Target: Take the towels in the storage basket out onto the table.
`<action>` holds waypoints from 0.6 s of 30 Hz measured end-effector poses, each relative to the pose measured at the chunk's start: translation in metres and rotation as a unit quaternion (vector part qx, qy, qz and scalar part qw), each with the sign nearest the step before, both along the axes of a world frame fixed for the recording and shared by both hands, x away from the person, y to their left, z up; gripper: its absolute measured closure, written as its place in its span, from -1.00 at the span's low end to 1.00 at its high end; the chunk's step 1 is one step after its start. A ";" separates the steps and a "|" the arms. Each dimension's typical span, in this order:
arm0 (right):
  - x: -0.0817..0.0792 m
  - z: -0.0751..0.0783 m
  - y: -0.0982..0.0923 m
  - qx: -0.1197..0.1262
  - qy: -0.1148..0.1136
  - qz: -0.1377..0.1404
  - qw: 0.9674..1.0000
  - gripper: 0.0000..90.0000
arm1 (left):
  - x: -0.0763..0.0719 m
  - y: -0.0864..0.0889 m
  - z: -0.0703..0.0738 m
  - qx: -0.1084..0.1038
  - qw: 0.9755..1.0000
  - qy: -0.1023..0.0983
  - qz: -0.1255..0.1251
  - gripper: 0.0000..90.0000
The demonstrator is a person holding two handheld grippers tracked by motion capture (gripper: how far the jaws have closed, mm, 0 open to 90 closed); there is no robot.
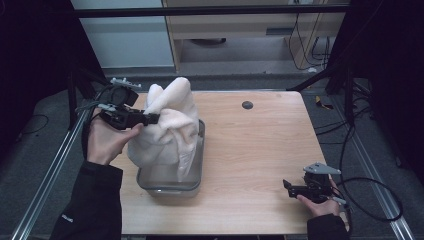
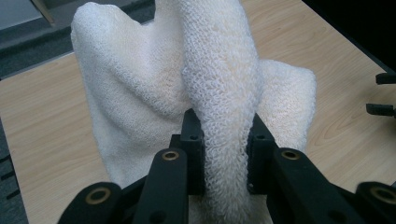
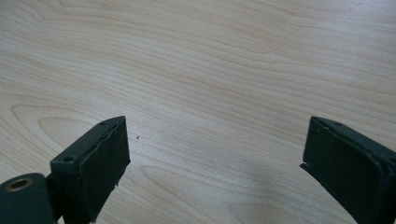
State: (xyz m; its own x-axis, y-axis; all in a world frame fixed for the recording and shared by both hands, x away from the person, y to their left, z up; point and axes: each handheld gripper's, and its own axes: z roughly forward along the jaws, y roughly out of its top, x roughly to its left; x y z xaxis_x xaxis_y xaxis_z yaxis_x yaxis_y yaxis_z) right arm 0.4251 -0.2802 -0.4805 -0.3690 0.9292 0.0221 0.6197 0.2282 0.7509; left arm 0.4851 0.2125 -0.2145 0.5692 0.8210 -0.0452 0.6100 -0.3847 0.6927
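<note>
1. Nearest the camera in the left gripper view, the black fingers [image 2: 187, 135] of the left gripper [image 1: 152, 118] pinch a thick fold of the white towel [image 1: 167, 127], one pad on each side of it.
2. The towel is terry cloth, loopy and soft, cream-white. It hangs lifted over the tray [image 1: 195, 187], bunched into tall rounded peaks above the grip, with a long tail drooping down into the tray.
3. The tray is a shallow rectangular metal pan with rounded corners and a dull grey shine. It sits on the left part of the table [image 1: 250, 150], close to the table's left edge and near its front.
4. The person's left hand [image 1: 107, 142] holds the left gripper just beside the towel, at the table's left side, the dark sleeve coming up from below.
5. The table is pale wood with fine grain, with a small dark round cap [image 1: 247, 105] near its back edge. The middle and right of it lie bare, giving wide open room.
6. At the front right corner the right hand [image 1: 322, 205] holds the right gripper [image 1: 287, 186] low over the wood, well apart from the towel. Its fingers [image 3: 100, 158] are spread wide, with only wood grain between them.
</note>
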 end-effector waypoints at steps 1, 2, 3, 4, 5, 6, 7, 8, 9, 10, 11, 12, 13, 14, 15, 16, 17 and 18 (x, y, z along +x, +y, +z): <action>0.000 0.000 0.000 0.000 0.000 0.000 1.000 -0.84 | -0.001 0.000 0.002 -0.002 1.000 -0.001 -0.001 0.64; 0.000 0.000 0.000 -0.002 -0.001 0.000 1.000 -0.84 | -0.001 0.000 0.003 -0.003 1.000 -0.002 -0.001 0.64; 0.000 0.000 0.000 -0.002 -0.001 0.000 1.000 -0.84 | -0.002 0.000 0.005 -0.004 1.000 -0.003 -0.003 0.64; 0.000 0.000 0.000 -0.002 -0.001 0.000 1.000 -0.84 | -0.003 0.000 0.006 -0.005 1.000 -0.004 -0.004 0.64; 0.000 0.000 0.000 -0.002 -0.001 0.000 1.000 -0.84 | -0.004 0.001 0.009 -0.006 1.000 -0.003 -0.006 0.64; 0.000 0.000 0.000 -0.003 -0.001 0.000 1.000 -0.84 | -0.005 0.001 0.010 -0.006 1.000 -0.005 -0.007 0.64; 0.000 0.000 0.000 -0.003 -0.001 0.001 1.000 -0.84 | -0.007 0.001 0.012 -0.005 1.000 -0.005 -0.009 0.64; 0.000 0.000 0.000 -0.002 0.000 0.000 1.000 -0.84 | -0.009 0.000 0.015 -0.005 1.000 -0.007 -0.010 0.64; 0.000 0.000 0.000 -0.003 -0.001 0.000 1.000 -0.84 | -0.011 0.000 0.016 -0.005 1.000 -0.009 -0.010 0.64; 0.000 0.000 0.000 -0.003 -0.001 0.000 1.000 -0.84 | -0.011 0.000 0.016 -0.005 1.000 -0.009 -0.010 0.64; 0.000 0.000 0.000 -0.002 -0.001 0.000 1.000 -0.84 | -0.012 0.000 0.018 -0.005 1.000 -0.010 -0.012 0.64; 0.000 0.000 0.000 -0.003 -0.002 0.000 1.000 -0.84 | -0.013 0.000 0.019 -0.005 1.000 -0.011 -0.011 0.64; 0.000 0.000 0.000 -0.003 -0.002 0.000 1.000 -0.84 | -0.014 0.000 0.020 -0.004 1.000 -0.012 -0.013 0.64; 0.000 0.000 0.000 -0.004 -0.003 0.000 1.000 -0.84 | -0.015 -0.001 0.021 -0.004 1.000 -0.012 -0.014 0.64; 0.000 0.000 0.000 -0.004 -0.003 0.000 1.000 -0.84 | -0.016 -0.001 0.022 -0.005 1.000 -0.012 -0.015 0.64; 0.000 0.000 0.000 -0.004 -0.003 0.000 1.000 -0.84 | -0.017 -0.002 0.023 -0.004 1.000 -0.012 -0.019 0.64; 0.000 0.000 0.000 -0.004 -0.003 -0.001 1.000 -0.84 | -0.017 -0.003 0.024 -0.005 1.000 -0.012 -0.020 0.64; 0.000 0.000 0.000 -0.004 -0.004 -0.001 1.000 -0.84 | -0.017 -0.004 0.024 -0.004 1.000 -0.012 -0.024 0.64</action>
